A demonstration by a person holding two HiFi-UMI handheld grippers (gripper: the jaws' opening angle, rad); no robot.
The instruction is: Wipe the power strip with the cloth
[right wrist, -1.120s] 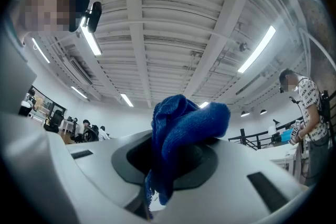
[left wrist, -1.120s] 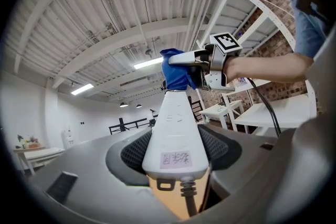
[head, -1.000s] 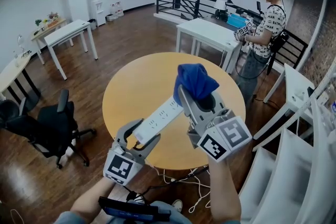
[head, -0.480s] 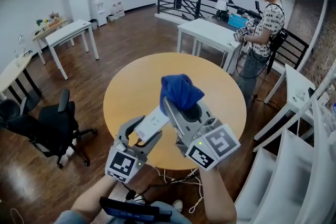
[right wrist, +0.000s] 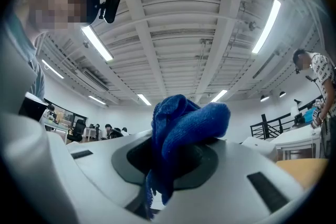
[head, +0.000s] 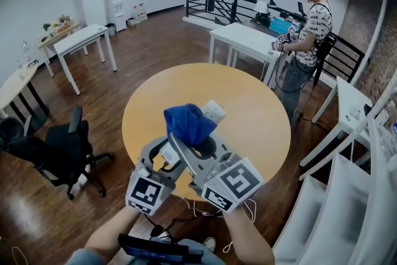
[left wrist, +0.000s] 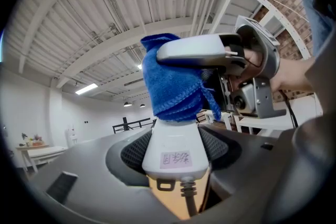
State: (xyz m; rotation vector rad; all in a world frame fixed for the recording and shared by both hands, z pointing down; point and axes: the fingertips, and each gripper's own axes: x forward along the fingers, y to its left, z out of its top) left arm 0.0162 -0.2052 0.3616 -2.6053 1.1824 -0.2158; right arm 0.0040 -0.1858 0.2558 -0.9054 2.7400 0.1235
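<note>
Over the round wooden table, our left gripper clamps the cord end of the white power strip to brace it level. Our right gripper, jaws pinched on the bunched blue cloth, presses it against the strip's face to wipe.

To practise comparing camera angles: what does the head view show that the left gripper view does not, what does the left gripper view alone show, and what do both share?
Head view only: the black office chair, the wooden floor and a standing person. Left gripper view only: the left gripper's pads pressing the power strip's cable end, with its small label. Both: the cloth held by the right gripper, draped over the strip.
</note>
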